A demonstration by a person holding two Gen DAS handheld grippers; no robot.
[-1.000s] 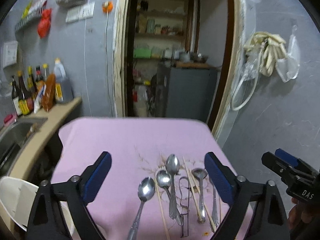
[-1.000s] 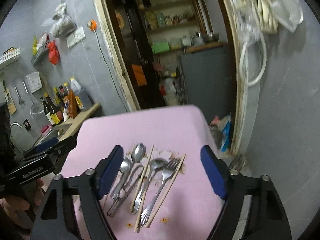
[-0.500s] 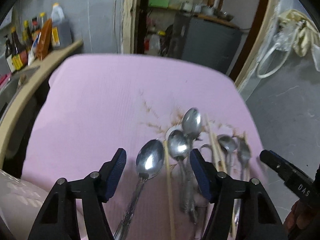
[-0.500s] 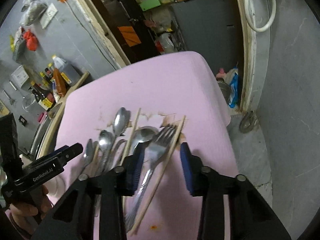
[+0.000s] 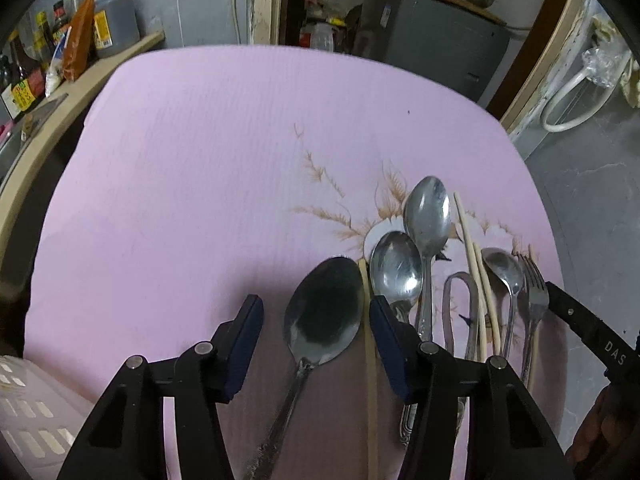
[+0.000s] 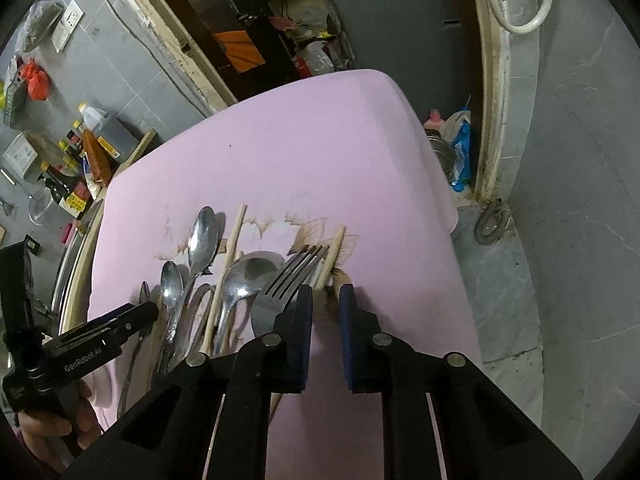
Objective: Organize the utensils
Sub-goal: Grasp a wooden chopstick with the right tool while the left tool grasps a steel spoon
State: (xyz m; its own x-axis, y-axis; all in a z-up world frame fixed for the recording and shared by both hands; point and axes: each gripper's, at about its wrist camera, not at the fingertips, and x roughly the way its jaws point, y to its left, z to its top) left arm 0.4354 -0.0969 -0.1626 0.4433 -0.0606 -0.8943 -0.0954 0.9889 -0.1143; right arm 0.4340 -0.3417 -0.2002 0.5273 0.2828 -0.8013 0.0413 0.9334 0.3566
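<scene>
Several metal spoons, a fork (image 6: 294, 276) and wooden chopsticks lie side by side on the pink tablecloth (image 5: 200, 168). My left gripper (image 5: 316, 308) hangs low over the leftmost big spoon (image 5: 324, 312). Its jaws are closing, with that spoon and a chopstick (image 5: 371, 360) between the pads, which do not press on either. My right gripper (image 6: 326, 292) is at the row's right end, its jaws closing to a narrow gap. The rightmost chopstick (image 6: 335, 250) runs under its left finger, and only cloth shows in the gap. The fork lies just left of that finger.
A white slotted basket (image 5: 24, 400) sits at the near left corner. A counter with sauce bottles (image 5: 80, 32) runs along the table's left side. The table's right edge drops to a grey floor (image 6: 560, 240). A doorway and grey cabinet (image 5: 432, 40) lie beyond the far edge.
Both grippers came down and tilted toward the utensils, and both sets of jaws narrowed. The left now straddles the big spoon; the right has closed in at the rightmost chopstick.
</scene>
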